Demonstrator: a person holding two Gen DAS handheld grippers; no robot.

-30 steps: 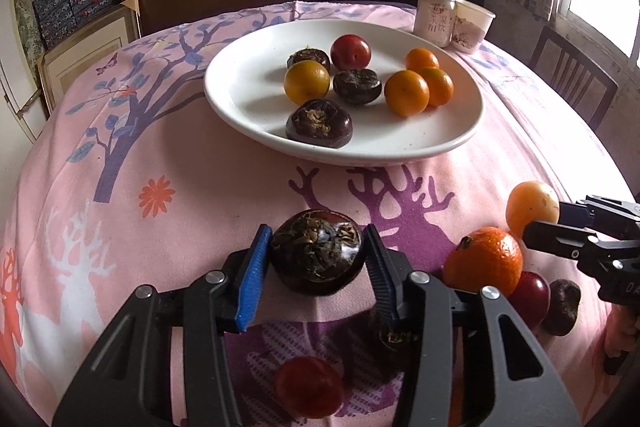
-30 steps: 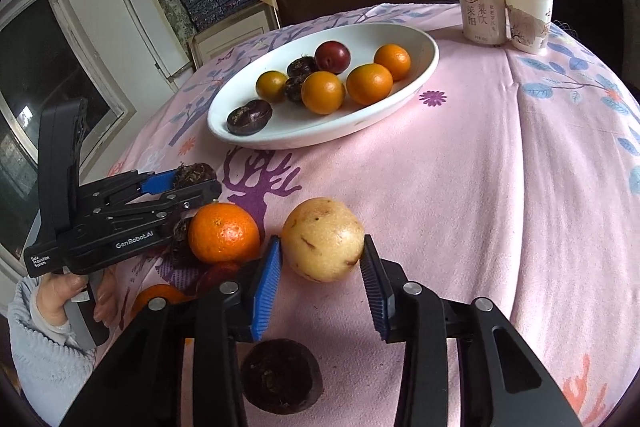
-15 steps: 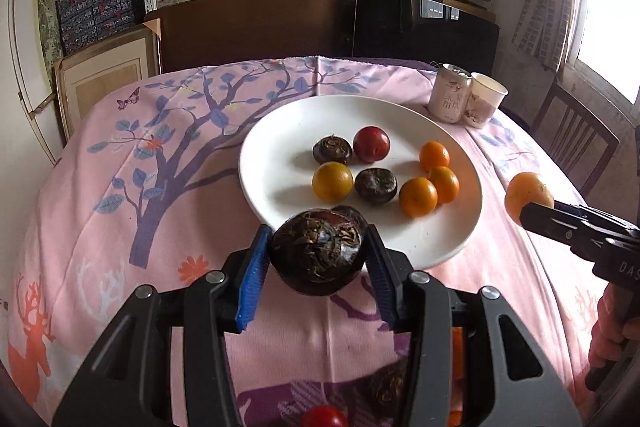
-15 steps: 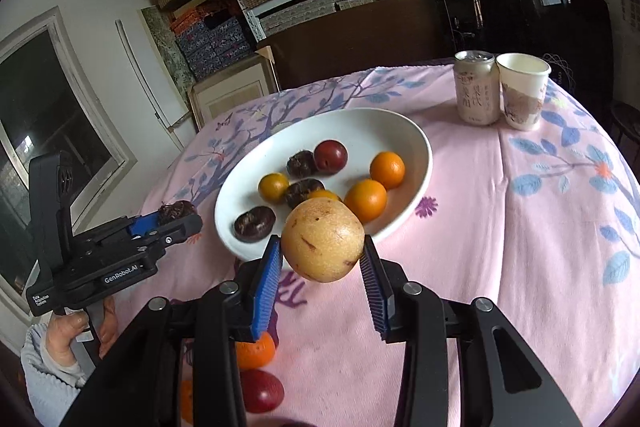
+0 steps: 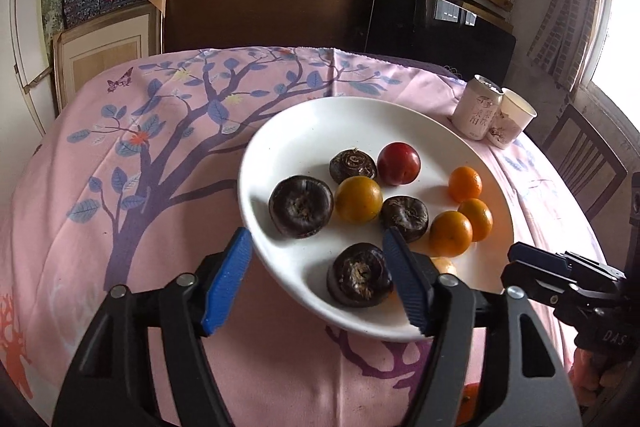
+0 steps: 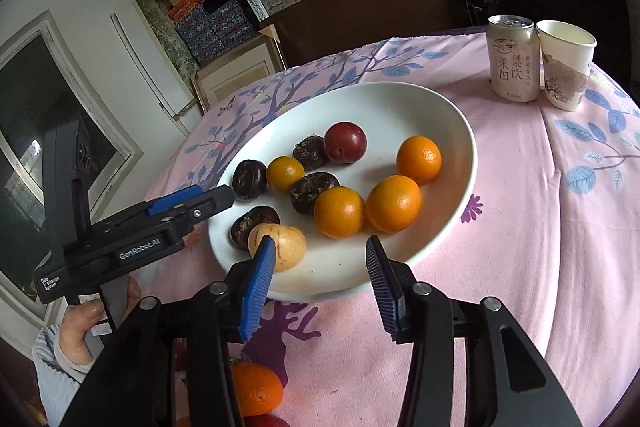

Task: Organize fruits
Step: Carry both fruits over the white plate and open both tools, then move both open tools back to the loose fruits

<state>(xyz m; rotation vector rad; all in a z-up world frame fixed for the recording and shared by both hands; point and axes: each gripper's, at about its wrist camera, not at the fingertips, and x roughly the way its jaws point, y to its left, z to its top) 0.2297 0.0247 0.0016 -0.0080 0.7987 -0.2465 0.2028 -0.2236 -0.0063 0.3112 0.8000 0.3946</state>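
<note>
Right now both grippers hang over the near rim of the white plate (image 5: 280, 131), each having just let a fruit go. The left gripper (image 5: 316, 283) has just been opening its jaws; they stand wide apart, and the dark water chestnut (image 5: 359, 279) lies on the plate between them, close by the right-hand pad but not pinched. The right gripper (image 6: 318, 281) has also just been spreading; its jaws are parted and empty, and the yellow-brown pear (image 6: 280, 245) sits on the plate at the near left edge, partly behind its left pad (image 6: 258, 287), whether touching I cannot tell.

To finish this step well, I would lift both tools straight back and up before swinging them, so no pad nudges a round fruit; the pear, lying so near the rim, looks the likeliest to roll off. The chestnut looks flatter and should stay put.

Both grippers point steeply downward toward the plate, side by side, the left one's handle gripped by a hand (image 6: 80, 331) in a pale sleeve. An orange (image 6: 256, 389) waits on the pink tablecloth (image 6: 520, 227) at its near edge, beneath the right gripper.
</note>
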